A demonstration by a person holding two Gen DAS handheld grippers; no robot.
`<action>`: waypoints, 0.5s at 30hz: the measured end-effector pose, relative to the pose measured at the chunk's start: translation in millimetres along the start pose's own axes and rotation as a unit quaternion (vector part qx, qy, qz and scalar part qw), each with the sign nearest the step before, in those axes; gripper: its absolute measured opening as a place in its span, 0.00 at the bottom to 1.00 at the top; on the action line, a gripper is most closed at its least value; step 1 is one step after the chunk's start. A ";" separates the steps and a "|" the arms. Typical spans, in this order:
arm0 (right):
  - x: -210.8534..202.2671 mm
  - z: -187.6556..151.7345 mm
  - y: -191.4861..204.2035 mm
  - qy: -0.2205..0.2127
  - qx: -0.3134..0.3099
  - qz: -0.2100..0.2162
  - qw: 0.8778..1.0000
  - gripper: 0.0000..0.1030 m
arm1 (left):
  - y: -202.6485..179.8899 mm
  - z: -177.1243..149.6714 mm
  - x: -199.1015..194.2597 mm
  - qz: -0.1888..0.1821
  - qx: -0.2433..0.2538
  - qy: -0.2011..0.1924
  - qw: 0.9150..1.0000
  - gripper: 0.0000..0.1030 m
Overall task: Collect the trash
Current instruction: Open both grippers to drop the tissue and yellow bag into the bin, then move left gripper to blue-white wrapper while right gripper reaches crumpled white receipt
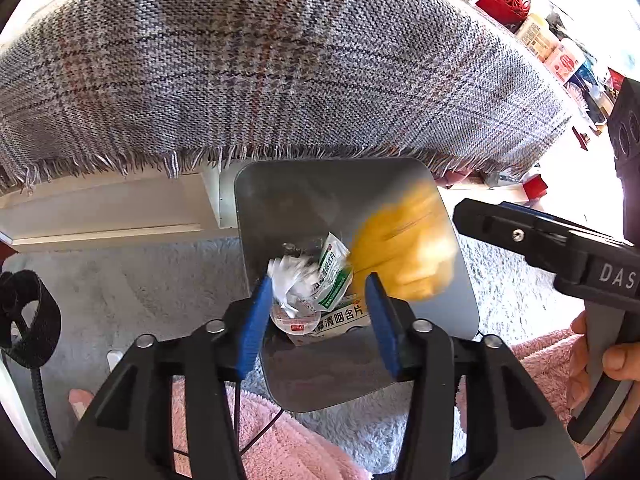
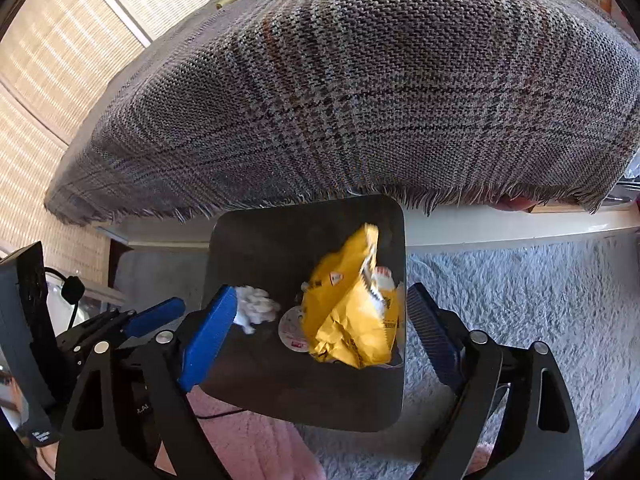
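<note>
A dark grey bin (image 1: 280, 200) stands on the rug under the table edge; it also shows in the right wrist view (image 2: 260, 248). Inside lie crumpled white paper (image 1: 290, 280), a green-and-white medicine sachet (image 1: 332, 276), a white medicine box (image 1: 340, 318) and a small round lid (image 2: 294, 326). A yellow crumpled wrapper (image 2: 348, 312) is in the bin mouth, blurred in the left wrist view (image 1: 404, 252). My left gripper (image 1: 316, 314) is open above the bin. My right gripper (image 2: 320, 328) is open with the wrapper loose between its fingers.
A plaid fringed cloth (image 1: 260, 60) covers the table above the bin. A pale shaggy rug (image 2: 520, 300) lies around it, pink fleece (image 1: 288, 440) near me. Red things and packets (image 1: 540, 32) clutter the far right. A black strap and cable (image 1: 28, 320) hang at left.
</note>
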State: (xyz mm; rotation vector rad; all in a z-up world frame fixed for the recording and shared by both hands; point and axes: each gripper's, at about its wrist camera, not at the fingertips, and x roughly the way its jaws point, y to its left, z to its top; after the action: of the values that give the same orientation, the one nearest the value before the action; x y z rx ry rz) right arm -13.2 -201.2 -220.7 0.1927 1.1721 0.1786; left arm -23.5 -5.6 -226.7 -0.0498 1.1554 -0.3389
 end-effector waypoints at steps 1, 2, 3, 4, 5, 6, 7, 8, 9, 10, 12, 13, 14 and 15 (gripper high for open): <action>-0.7 0.3 -0.9 -0.001 0.003 0.000 1.000 0.88 | 1.9 0.0 -1.8 0.001 0.000 0.000 1.000 0.51; -1.3 0.4 -2.1 -0.003 0.006 -0.001 1.000 0.90 | 2.9 -0.1 -3.2 0.003 0.000 -0.001 1.000 0.57; -1.9 0.6 -3.4 -0.005 0.010 -0.002 1.000 0.91 | 2.5 0.4 -5.6 0.005 0.000 -0.002 1.000 0.60; -2.7 0.7 -4.4 -0.007 0.012 -0.003 1.000 0.94 | 3.1 2.1 -9.3 0.008 -0.001 -0.003 1.000 0.66; -3.9 1.0 -4.8 -0.009 0.014 -0.004 1.000 0.96 | 3.1 2.0 -11.4 0.010 -0.002 -0.005 1.000 0.71; -5.3 1.4 -5.5 -0.011 0.015 -0.005 1.000 0.96 | 4.7 1.2 -14.7 0.012 -0.002 -0.006 1.000 0.75; -7.0 2.0 -6.0 -0.012 0.017 -0.005 1.000 0.97 | 5.7 0.4 -18.1 0.014 -0.003 -0.008 1.000 0.82; -7.5 2.5 -7.1 -0.011 0.020 -0.003 1.000 0.97 | 5.5 0.4 -20.9 0.017 -0.003 -0.010 1.000 0.89; -7.8 2.7 -8.8 -0.008 0.024 0.001 1.000 0.97 | 9.1 0.2 -24.1 0.018 -0.003 -0.013 1.000 0.92; -7.9 2.4 -10.8 -0.006 0.028 0.005 1.000 0.97 | 9.3 0.0 -26.6 0.019 -0.002 -0.015 1.000 0.92; -10.1 2.1 -13.3 -0.006 0.035 0.011 0.999 0.97 | 5.4 1.1 -29.7 0.019 0.000 -0.017 1.000 0.92; -12.3 1.7 -14.3 -0.007 0.036 0.015 0.999 0.97 | 4.1 1.2 -31.2 0.019 0.000 -0.019 1.000 0.92; -14.8 1.7 -14.7 -0.009 0.037 0.019 0.999 0.97 | 2.9 1.3 -32.4 0.019 0.000 -0.021 1.000 0.92; -18.8 2.4 -15.6 -0.013 0.039 0.025 0.999 0.97 | 1.2 1.8 -35.1 0.019 0.000 -0.024 1.000 0.92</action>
State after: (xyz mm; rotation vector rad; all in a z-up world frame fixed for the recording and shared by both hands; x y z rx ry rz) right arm -17.4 -220.9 -206.8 0.2918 1.1490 0.1735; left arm -34.2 5.4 -195.1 -0.0354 1.1084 -0.3015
